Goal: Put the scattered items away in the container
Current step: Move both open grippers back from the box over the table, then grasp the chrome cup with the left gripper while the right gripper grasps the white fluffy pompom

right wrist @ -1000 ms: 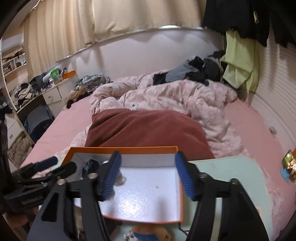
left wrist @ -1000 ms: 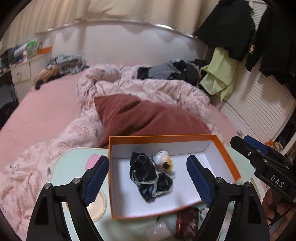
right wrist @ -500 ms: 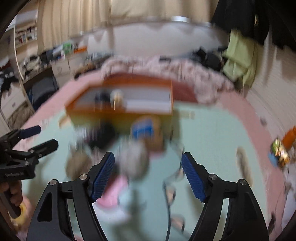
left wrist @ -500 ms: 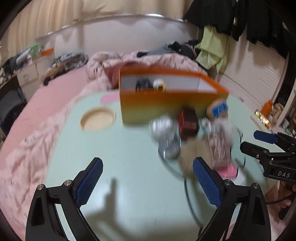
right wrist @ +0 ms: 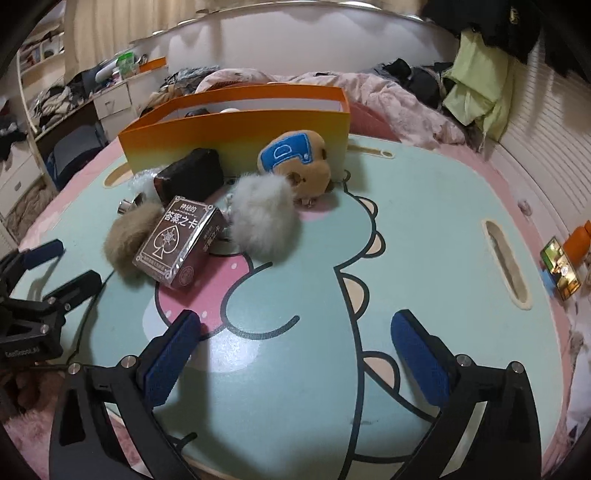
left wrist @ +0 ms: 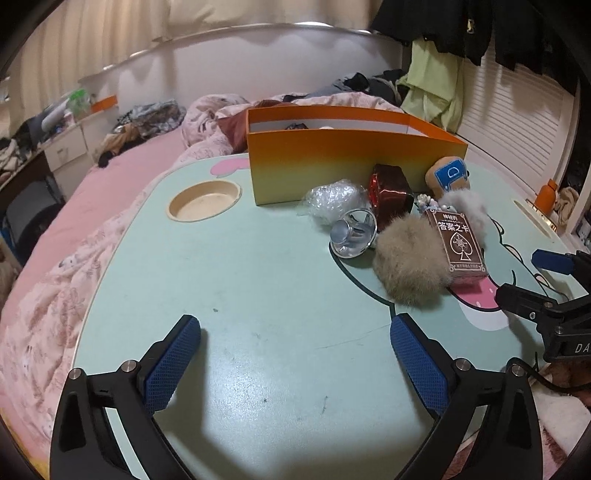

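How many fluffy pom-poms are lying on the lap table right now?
2. The brown pom-pom lies left of the card box, touching it; the grey-white pom-pom lies on the card box's other side, in front of the plush toy. Others could be hidden inside the orange box.

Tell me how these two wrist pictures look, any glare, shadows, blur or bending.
Left wrist view: sharp, strong fisheye bending the headboard; a glare patch on the table, gripper shadows beside it. Right wrist view: also sharp, dark vignette corners, softer glare on the table near the fingers, and the card box wrapper glints.
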